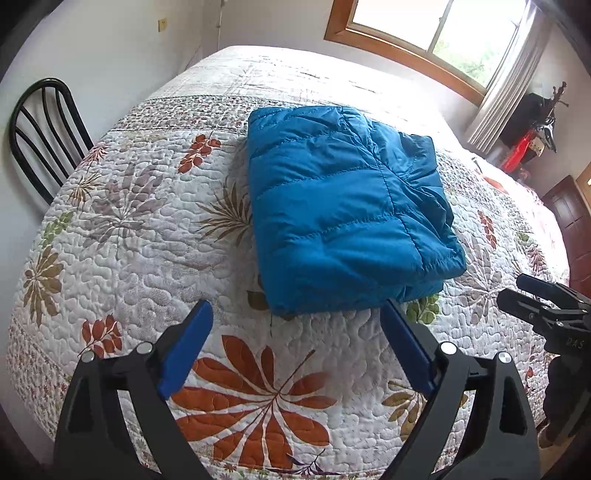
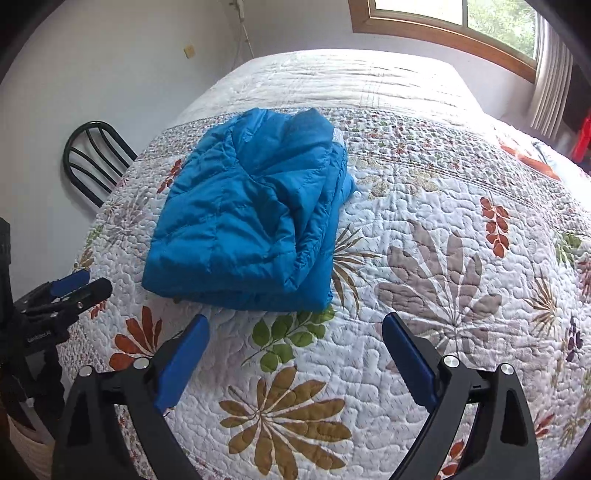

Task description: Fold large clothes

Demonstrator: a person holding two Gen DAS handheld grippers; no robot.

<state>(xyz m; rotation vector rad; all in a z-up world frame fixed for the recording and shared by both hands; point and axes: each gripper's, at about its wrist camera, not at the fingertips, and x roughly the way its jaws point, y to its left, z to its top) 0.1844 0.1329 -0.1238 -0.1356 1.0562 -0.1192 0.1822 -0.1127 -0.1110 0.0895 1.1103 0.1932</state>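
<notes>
A blue quilted puffer jacket (image 1: 343, 206) lies folded into a thick rectangle on the flowered bedspread (image 1: 147, 240). My left gripper (image 1: 297, 308) hovers just short of the jacket's near edge, its blue pads spread wide with nothing between them. In the right wrist view the same jacket (image 2: 251, 214) sits up and to the left, with its layered edges facing right. My right gripper (image 2: 295, 320) is open and empty above the quilt (image 2: 443, 258), a little in front of the jacket's near right corner. Each gripper shows at the edge of the other's view: the right gripper (image 1: 535, 299) and the left gripper (image 2: 74, 291).
A black metal chair (image 1: 44, 136) stands against the wall by the bed's left side. A wood-framed window (image 1: 424, 29) with a pale curtain (image 1: 506, 81) is behind the bed. Red items (image 1: 521, 151) and a dark wooden door (image 1: 569, 218) lie off to the right.
</notes>
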